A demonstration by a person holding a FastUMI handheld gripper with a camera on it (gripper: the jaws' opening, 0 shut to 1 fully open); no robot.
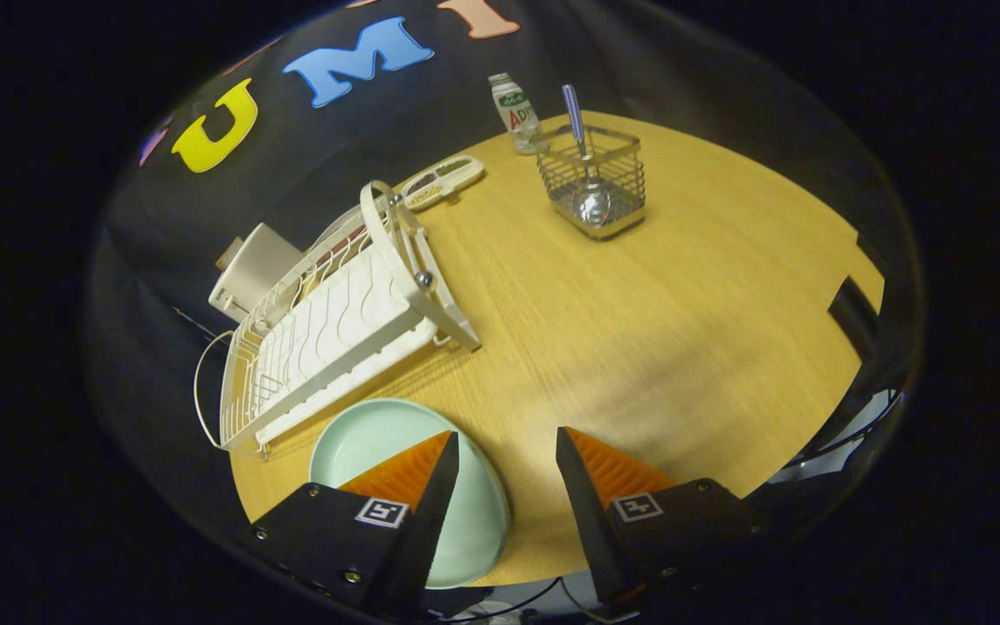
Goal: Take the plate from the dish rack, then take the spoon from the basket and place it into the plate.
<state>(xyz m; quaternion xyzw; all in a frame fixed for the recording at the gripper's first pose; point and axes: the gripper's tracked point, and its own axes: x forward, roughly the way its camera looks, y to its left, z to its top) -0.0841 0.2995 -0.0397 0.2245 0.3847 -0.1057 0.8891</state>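
Observation:
A pale green plate point(383, 438) lies flat on the wooden table point(639, 347), just in front of the white dish rack point(339, 325). My gripper point(507, 447) is open above the table's near edge. Its left finger hangs over the plate's right part; nothing sits between the fingers. Far beyond them stands a wire basket point(594, 182) holding a metal spoon point(587, 174) with a blue-striped handle, bowl down.
A small bottle point(516, 113) stands behind the basket, and a flat white tray with compartments point(441, 180) lies beyond the rack. A white box point(248, 269) sits behind the rack. Dark objects stand at the table's right edge point(851, 312).

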